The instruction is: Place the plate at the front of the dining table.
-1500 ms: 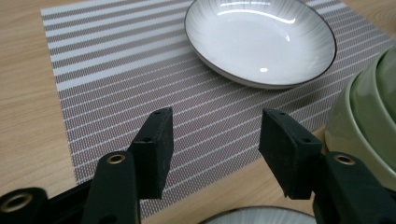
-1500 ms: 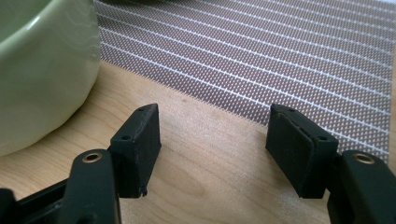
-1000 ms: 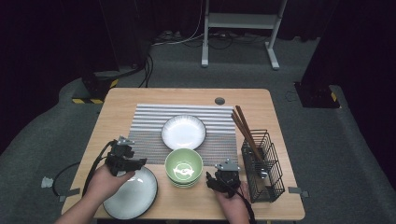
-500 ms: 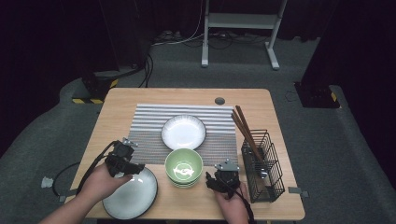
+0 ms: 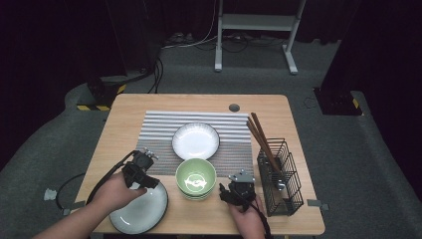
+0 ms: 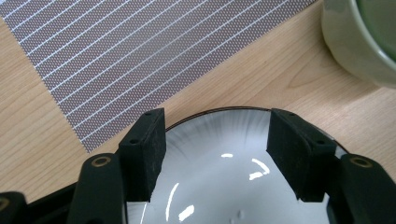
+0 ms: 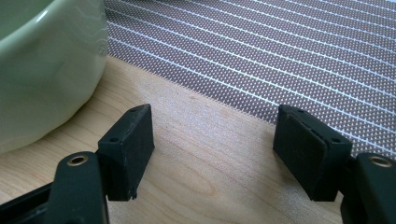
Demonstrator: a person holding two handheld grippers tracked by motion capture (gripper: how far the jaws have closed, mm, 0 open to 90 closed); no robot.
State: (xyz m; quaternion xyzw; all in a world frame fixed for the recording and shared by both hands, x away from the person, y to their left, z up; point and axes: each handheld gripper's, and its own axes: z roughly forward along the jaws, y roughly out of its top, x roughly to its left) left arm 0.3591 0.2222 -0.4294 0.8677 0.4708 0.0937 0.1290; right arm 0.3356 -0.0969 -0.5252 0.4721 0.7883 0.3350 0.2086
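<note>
Two plates [image 5: 195, 140], one bowl stack [image 5: 196, 179] (L claw [image 6: 217, 154] gaping).

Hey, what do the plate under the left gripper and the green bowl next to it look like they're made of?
The plate looks like glazed ceramic: glossy white with sharp light glints, fine radial streaks and a dark rim. The green bowl also looks like glazed ceramic, with a thick pale-green wall and soft sheen, though melamine can't be ruled out. The left gripper hovers open over the plate.

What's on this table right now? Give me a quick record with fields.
Near left: grey plate, under the open left gripper
Middle: stacked green bowls
Mat: striped placemat bearing a white plate
Right: wire basket holding chopsticks
Right gripper: open, over bare table, beside the bowls
</note>
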